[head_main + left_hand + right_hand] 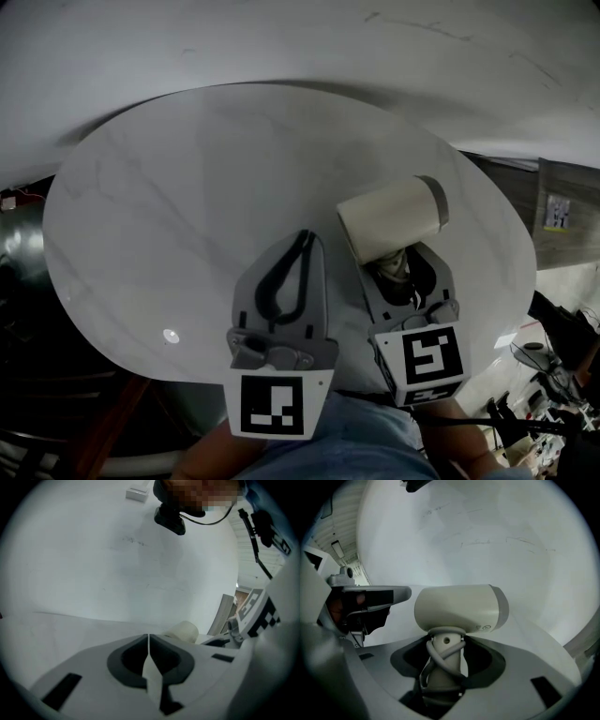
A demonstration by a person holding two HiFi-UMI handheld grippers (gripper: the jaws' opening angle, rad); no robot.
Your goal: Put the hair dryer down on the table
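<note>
Right tool is closed on the handle of the hair dryer. The cream barrel of the dryer lies crosswise over the right part of the worktop, not far from its near edge. Left tool is just beside it, its jaws pressed together with nothing between them. Round white marble spreads wide to the left and to the far rim. Behind that rim stands a pale wall.

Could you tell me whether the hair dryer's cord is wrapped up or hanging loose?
Wrapped up: in the right gripper view the cord crosses itself around the handle of the hair dryer.
</note>
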